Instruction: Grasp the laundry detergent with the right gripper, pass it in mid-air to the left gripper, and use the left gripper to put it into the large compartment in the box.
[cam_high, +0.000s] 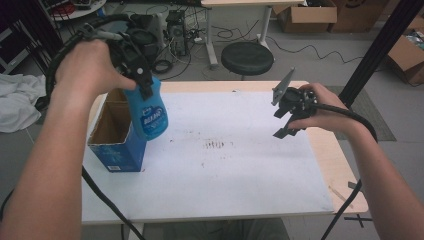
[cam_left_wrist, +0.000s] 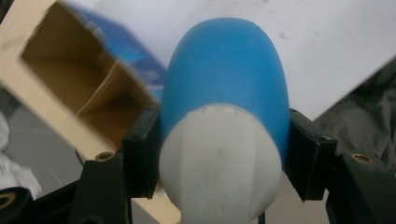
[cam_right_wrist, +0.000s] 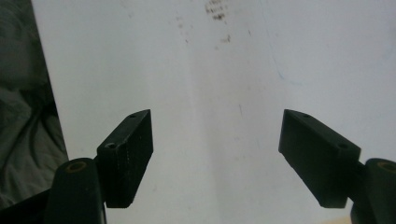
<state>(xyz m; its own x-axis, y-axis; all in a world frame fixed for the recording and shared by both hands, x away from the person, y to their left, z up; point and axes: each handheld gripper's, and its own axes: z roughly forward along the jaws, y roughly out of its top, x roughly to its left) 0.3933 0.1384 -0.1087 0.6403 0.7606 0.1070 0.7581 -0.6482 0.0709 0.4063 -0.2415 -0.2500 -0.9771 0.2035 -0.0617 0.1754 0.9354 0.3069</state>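
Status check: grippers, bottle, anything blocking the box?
Left gripper shut on blue bottle, held above open box. Right gripper open, empty. Nothing blocking.

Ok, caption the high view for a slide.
Left hand-held gripper holds a blue bottle above an open box; right hand-held gripper open.

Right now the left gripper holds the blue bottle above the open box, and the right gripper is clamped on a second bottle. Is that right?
Not quite. The right gripper holds nothing: the right gripper view shows its jaws apart over the bare white table. The left gripper does hold the blue bottle above the open box.
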